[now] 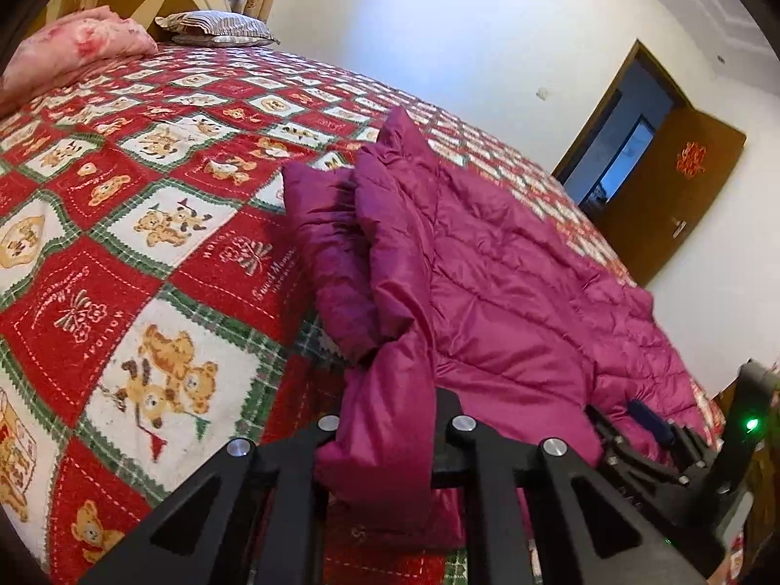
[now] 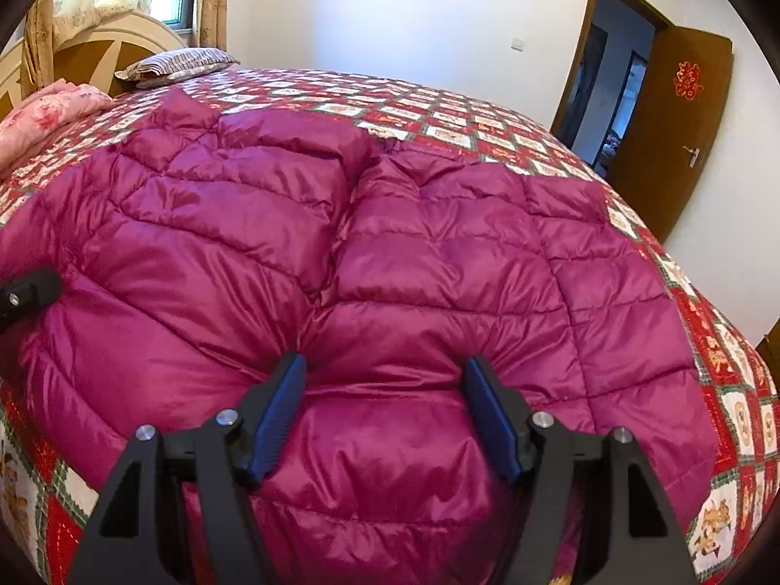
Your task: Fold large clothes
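Magenta puffer jacket [image 2: 390,243] lies spread on the bed [image 1: 122,224], on the teddy-bear quilt, toward the foot end and well away from the striped pillow [image 1: 219,27] at the headboard.

We judge the fold barely begun. Body panels lie mostly flat and open in the right wrist view. One sleeve [image 1: 331,263] is turned in along the jacket's side, on the pillow-facing edge; nothing else looks folded.

Left tongs [image 1: 390,443]: fabric of the jacket's near corner is bunched between the two arms and draped over them. Fingertips hidden under cloth; they appear closed on it.

Right tongs [image 2: 385,414]: blue pads [image 2: 278,414] wide apart, a fat bulge of the jacket's near hem sitting between them, pads pressed into the padding either side. Not clamped.

Left to do, by our reckoning: the other sleeve in, then the body doubled toward the collar.
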A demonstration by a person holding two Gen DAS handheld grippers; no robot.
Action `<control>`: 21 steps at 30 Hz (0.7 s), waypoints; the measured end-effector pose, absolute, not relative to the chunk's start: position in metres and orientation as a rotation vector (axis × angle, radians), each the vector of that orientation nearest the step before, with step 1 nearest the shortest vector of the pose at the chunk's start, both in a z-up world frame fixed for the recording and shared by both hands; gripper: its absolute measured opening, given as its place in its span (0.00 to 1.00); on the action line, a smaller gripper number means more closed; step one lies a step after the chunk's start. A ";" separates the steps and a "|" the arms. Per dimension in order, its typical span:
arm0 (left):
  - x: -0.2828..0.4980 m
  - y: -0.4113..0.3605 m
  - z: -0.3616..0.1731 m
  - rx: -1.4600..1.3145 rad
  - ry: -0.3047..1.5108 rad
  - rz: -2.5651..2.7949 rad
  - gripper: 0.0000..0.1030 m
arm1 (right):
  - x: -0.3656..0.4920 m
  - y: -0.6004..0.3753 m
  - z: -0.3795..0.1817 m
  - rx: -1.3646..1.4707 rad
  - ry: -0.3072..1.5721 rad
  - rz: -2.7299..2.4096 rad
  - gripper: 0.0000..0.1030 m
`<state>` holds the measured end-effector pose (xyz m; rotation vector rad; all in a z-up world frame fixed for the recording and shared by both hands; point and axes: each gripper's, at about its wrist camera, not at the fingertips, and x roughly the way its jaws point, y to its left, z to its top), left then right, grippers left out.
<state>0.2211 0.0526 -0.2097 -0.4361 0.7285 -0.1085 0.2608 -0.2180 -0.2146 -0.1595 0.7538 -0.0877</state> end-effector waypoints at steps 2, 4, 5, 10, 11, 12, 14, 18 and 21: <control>0.218 0.057 -0.206 -0.445 0.716 -0.113 0.10 | 0.260 -0.208 -0.215 -0.177 0.750 -0.108 0.69; 0.212 0.064 -0.199 -0.454 0.697 -0.105 0.09 | 0.260 -0.196 -0.216 -0.190 0.743 -0.111 0.68; 0.209 0.069 -0.195 -0.458 0.688 -0.097 0.09 | 0.259 -0.188 -0.216 -0.199 0.737 -0.101 0.68; 0.188 0.103 -0.168 -0.450 0.626 -0.031 0.09 | 0.253 -0.150 -0.212 -0.210 0.700 0.027 0.68; 0.185 0.109 -0.163 -0.440 0.615 -0.016 0.09 | 0.252 -0.147 -0.208 -0.193 0.690 0.061 0.66; 0.181 0.114 -0.155 -0.429 0.602 0.001 0.09 | 0.249 -0.146 -0.203 -0.164 0.675 0.088 0.65; 0.176 0.120 -0.141 -0.401 0.578 0.022 0.09 | 0.237 -0.151 -0.187 -0.123 0.626 0.104 0.65; 0.178 0.100 -0.104 -0.321 0.523 -0.009 0.09 | 0.221 -0.192 -0.162 -0.080 0.558 0.036 0.67; 0.185 0.061 -0.079 -0.266 0.490 -0.084 0.09 | 0.225 -0.252 -0.155 -0.010 0.590 -0.106 0.70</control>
